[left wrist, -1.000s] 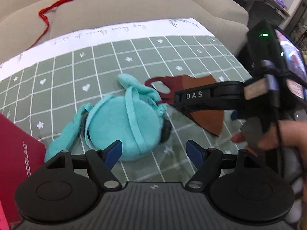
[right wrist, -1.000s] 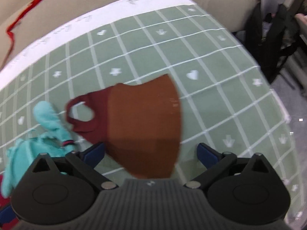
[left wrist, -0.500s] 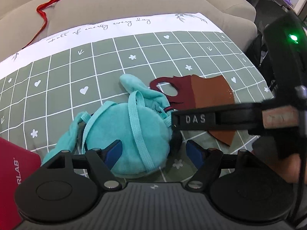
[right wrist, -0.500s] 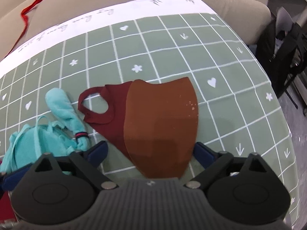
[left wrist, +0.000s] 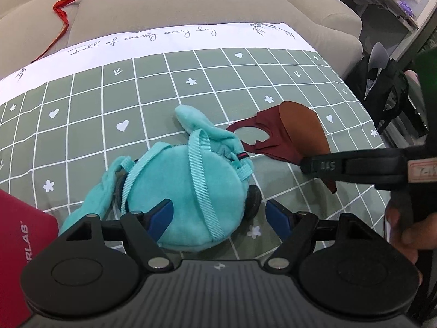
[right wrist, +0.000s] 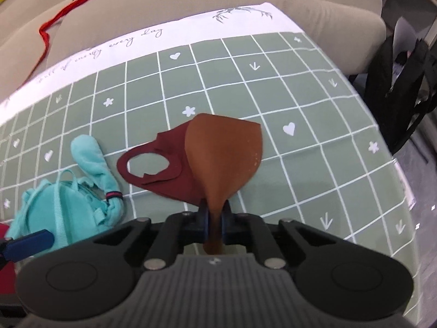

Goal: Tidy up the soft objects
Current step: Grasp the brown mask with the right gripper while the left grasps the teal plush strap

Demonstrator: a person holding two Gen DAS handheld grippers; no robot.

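A teal plush pouch [left wrist: 174, 180] with a webbing strap lies on the green grid cloth [left wrist: 82, 136]. My left gripper [left wrist: 220, 214] hovers open just above the pouch's near edge, its blue pads on either side and apart from it. To the pouch's right lie a brown face mask [right wrist: 224, 150] and a dark red mask [right wrist: 164, 164], partly overlapping. My right gripper [right wrist: 215, 216] is shut on the brown mask's near edge, which bunches up between the pads. In the left wrist view the right gripper [left wrist: 308, 165] reaches in from the right onto the brown mask [left wrist: 297, 128].
A red box [left wrist: 21, 235] sits at the cloth's near left corner. A red ribbon [left wrist: 65, 8] lies on the beige sofa behind. A black bag [right wrist: 396, 82] stands off the right edge of the cloth. A hand [left wrist: 407, 235] grips the right tool.
The right gripper's jaws went from wide apart around the brown mask to shut on its near edge, pulling it into a fold. The left gripper stayed open over the pouch.
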